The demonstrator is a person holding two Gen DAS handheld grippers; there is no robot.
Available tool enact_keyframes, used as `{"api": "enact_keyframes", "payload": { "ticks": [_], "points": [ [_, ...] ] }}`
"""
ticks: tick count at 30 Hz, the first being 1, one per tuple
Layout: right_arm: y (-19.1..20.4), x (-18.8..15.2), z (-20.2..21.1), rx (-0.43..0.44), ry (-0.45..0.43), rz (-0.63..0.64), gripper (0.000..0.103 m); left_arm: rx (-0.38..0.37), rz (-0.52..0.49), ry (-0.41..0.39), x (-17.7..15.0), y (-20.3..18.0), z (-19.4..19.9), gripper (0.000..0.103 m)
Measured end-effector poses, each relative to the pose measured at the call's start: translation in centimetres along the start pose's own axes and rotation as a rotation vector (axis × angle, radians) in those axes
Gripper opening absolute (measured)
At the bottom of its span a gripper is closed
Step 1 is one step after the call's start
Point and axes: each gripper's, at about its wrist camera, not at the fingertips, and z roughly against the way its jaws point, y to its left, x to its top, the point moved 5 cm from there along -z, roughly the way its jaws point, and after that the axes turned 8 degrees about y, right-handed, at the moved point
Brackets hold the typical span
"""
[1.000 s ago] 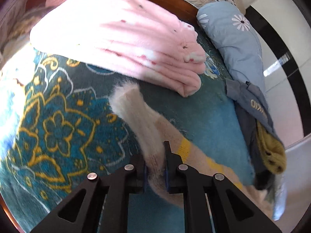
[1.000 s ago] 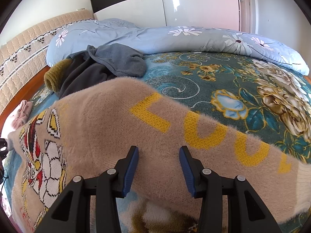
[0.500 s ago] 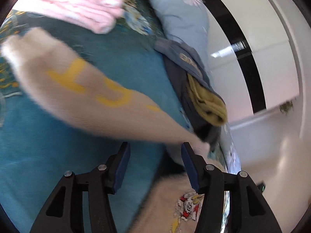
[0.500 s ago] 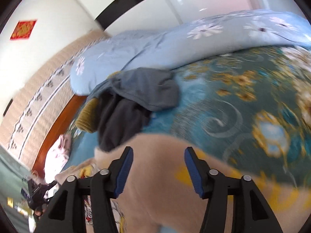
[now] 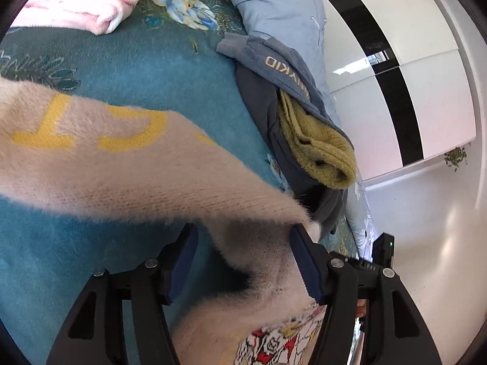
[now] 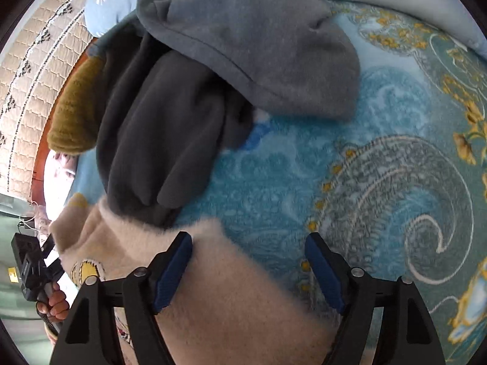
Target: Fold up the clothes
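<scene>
A fuzzy beige sweater with yellow letters lies on the teal floral bedspread; its sleeve stretches to the left. My left gripper is open, and the sweater's upper edge lies between its blue pads without being pinched. My right gripper is open too, low over the sweater at its edge, with fabric under the left pad and bedspread under the right one. The left gripper, held by a hand, shows at the right wrist view's left edge.
A heap of grey garments with a mustard knit lies just beyond the sweater, against a light blue floral duvet. A folded pink garment sits further left. A quilted headboard and white wardrobe bound the bed.
My left gripper let go of the sleeve, opened and swung right toward the sweater's body. The right gripper moved forward and tipped down over the sweater's edge by the grey heap.
</scene>
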Motion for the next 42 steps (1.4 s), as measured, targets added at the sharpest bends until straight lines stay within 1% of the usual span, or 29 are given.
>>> {"api": "enact_keyframes", "payload": {
  "ticks": [2, 4, 5, 6, 7, 8, 10, 13, 14, 15, 16, 17, 19, 20, 21, 22, 23, 24, 25, 27, 28, 29, 31, 32, 33, 34, 35, 36, 42],
  "points": [
    [0.3, -0.1, 0.1, 0.024, 0.003, -0.007, 0.08, 0.019, -0.01, 0.001, -0.1, -0.3, -0.3, 0.065],
    [0.8, -0.5, 0.0, 0.008, 0.016, 0.017, 0.079, 0.037, -0.021, 0.002, -0.1, -0.5, -0.5, 0.07],
    [1.1, -0.8, 0.0, -0.014, 0.023, 0.035, 0.077, 0.047, -0.026, 0.002, -0.1, -0.6, -0.7, 0.071],
    [1.6, -1.1, 0.1, -0.024, 0.03, 0.053, 0.07, 0.056, -0.031, 0.003, -0.2, -0.8, -0.8, 0.072],
    [2.1, -1.5, 0.3, -0.036, 0.032, 0.072, 0.057, 0.065, -0.036, 0.003, -0.2, -0.9, -0.9, 0.072],
    [2.6, -1.8, 0.7, -0.053, 0.026, 0.095, 0.053, 0.074, -0.042, 0.004, -0.2, -1.0, -1.1, 0.072],
    [3.7, -2.5, 1.5, -0.087, 0.014, 0.139, 0.029, 0.093, -0.052, 0.005, -0.3, -1.3, -1.3, 0.072],
    [5.2, -3.6, 3.4, -0.12, -0.042, 0.195, 0.015, 0.121, -0.068, 0.006, -0.3, -1.7, -1.7, 0.071],
    [5.6, -4.0, 4.1, -0.129, -0.064, 0.212, 0.014, 0.126, -0.074, 0.003, -0.4, -1.8, -1.8, 0.07],
    [6.2, -4.4, 5.0, -0.124, -0.097, 0.234, 0.013, 0.103, -0.087, -0.021, -0.4, -2.0, -1.3, 0.067],
    [7.0, -4.6, 6.2, -0.09, -0.154, 0.268, 0.012, 0.081, -0.1, -0.046, -0.4, -2.2, -0.9, 0.054],
    [7.8, -4.9, 7.4, -0.056, -0.21, 0.301, 0.012, 0.058, -0.113, -0.07, -0.5, -2.4, -0.5, 0.047],
    [9.4, -5.7, 10.1, 0.021, -0.331, 0.372, 0.011, 0.013, -0.139, -0.119, -0.5, -2.8, 0.3, 0.021],
    [9.9, -6.7, 11.7, 0.084, -0.414, 0.422, 0.009, -0.011, -0.155, -0.148, -0.6, -3.0, 0.9, 0.019],
    [10.3, -7.5, 13.2, 0.141, -0.492, 0.455, 0.0, -0.047, -0.188, -0.205, -0.8, -3.3, 2.0, 0.019],
    [10.2, -7.9, 14.4, 0.185, -0.56, 0.45, 0.001, -0.078, -0.218, -0.257, -1.0, -3.6, 3.0, 0.019],
    [9.8, -8.0, 15.4, 0.214, -0.623, 0.435, 0.001, -0.083, -0.228, -0.283, -1.0, -3.5, 3.4, 0.019],
    [9.0, -7.6, 15.5, 0.21, -0.66, 0.399, 0.001, -0.07, -0.218, -0.292, -0.9, -3.1, 3.4, 0.019],
    [8.3, -6.9, 14.8, 0.194, -0.65, 0.36, 0.001, -0.055, -0.202, -0.277, -0.8, -2.6, 3.1, 0.019],
    [6.4, -4.8, 11.8, 0.131, -0.557, 0.262, 0.001, -0.02, -0.176, -0.244, -0.6, -1.6, 2.3, 0.019],
    [5.6, -3.9, 10.4, 0.094, -0.514, 0.22, 0.005, -0.008, -0.166, -0.233, -0.5, -1.0, 2.0, 0.019],
    [5.0, -3.5, 9.4, 0.052, -0.477, 0.196, 0.005, -0.001, -0.159, -0.232, -0.4, -0.8, 2.0, 0.019],
    [4.0, -2.3, 7.6, 0.014, -0.397, 0.157, 0.005, 0.017, -0.145, -0.223, -0.3, -0.2, 1.9, 0.019],
    [3.8, -1.7, 7.0, 0.014, -0.372, 0.14, 0.007, 0.027, -0.139, -0.216, -0.3, 0.0, 1.8, 0.019],
    [3.9, -1.1, 6.4, 0.006, -0.348, 0.122, 0.024, 0.039, -0.137, -0.208, -0.5, 0.1, 1.7, 0.018],
    [3.9, -0.7, 5.8, -0.001, -0.323, 0.106, 0.056, 0.049, -0.137, -0.201, -0.8, 0.2, 1.6, 0.018],
    [3.5, -0.7, 5.3, 0.001, -0.291, 0.094, 0.069, 0.053, -0.139, -0.194, -1.0, 0.4, 1.3, 0.018],
    [3.0, -0.6, 4.5, 0.018, -0.252, 0.084, 0.073, 0.056, -0.141, -0.188, -1.2, 0.6, 1.1, 0.017],
    [1.3, 0.7, 0.9, 0.098, -0.077, 0.008, 0.073, 0.026, -0.112, -0.153, -1.8, 1.6, 0.8, 0.018]
  ]
}}
